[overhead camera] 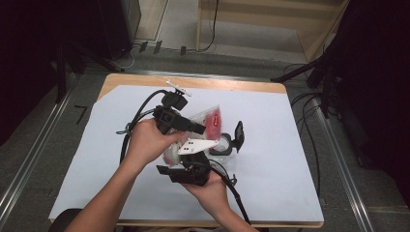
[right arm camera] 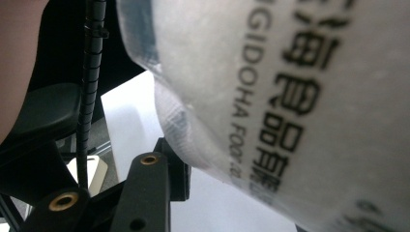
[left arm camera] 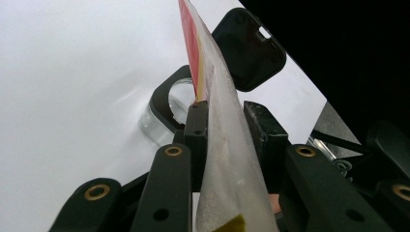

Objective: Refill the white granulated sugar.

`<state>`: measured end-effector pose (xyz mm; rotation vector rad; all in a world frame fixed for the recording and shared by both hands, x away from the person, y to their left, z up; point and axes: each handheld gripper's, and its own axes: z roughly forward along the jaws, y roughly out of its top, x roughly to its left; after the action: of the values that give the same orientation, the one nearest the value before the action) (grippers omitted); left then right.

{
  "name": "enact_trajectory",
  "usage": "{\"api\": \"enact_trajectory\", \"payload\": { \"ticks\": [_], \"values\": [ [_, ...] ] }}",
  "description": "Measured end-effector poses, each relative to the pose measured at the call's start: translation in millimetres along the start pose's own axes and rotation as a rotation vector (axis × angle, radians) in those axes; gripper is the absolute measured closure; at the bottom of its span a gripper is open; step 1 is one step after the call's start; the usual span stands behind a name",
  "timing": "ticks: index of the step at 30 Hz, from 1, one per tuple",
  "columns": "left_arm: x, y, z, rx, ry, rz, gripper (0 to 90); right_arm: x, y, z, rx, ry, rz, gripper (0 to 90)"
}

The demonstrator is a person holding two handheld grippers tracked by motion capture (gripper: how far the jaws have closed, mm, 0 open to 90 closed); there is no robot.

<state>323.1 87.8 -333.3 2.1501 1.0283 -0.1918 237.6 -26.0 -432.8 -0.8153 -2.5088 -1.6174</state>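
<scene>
Both grippers hold a translucent plastic food bag (overhead camera: pixel 209 121) just above the middle of the white-covered counter (overhead camera: pixel 270 140). The left gripper (left arm camera: pixel 226 121) is clamped on the bag's thin flat edge: in the left gripper view the film runs straight up between the two black jaws, which press on it from both sides. The right gripper (overhead camera: pixel 189 170) sits low and close in front of the person; its own view has the bag's bulging side lying against the one jaw that can be seen, so I cannot tell whether it grips the bag or merely rests against it.

The bag looks light, soft and floppy, with slick, crinkly film that would slide out of a loose pinch. Its sealed flat margin seems the best place to hold; the puffed body would likely yield and squash under pressure.

Black print on the frosted side reads "GIDOHA FOOD", though the last word is partly cut off, beside larger Chinese characters. A red and yellow panel shows near the top edge.

Just beyond the bag stands a clear container with a black rim (left arm camera: pixel 162 108), its hinged black lid (left arm camera: pixel 247 46) flipped open.
</scene>
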Motion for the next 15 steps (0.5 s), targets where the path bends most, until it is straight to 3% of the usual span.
{"api": "enact_trajectory", "payload": {
  "ticks": [15],
  "values": [
    [-0.7,0.0,-0.6,0.002,0.000,0.015,72.4,-0.6,-0.2,-0.3,0.002,0.007,0.000,63.2]
  ]
}}
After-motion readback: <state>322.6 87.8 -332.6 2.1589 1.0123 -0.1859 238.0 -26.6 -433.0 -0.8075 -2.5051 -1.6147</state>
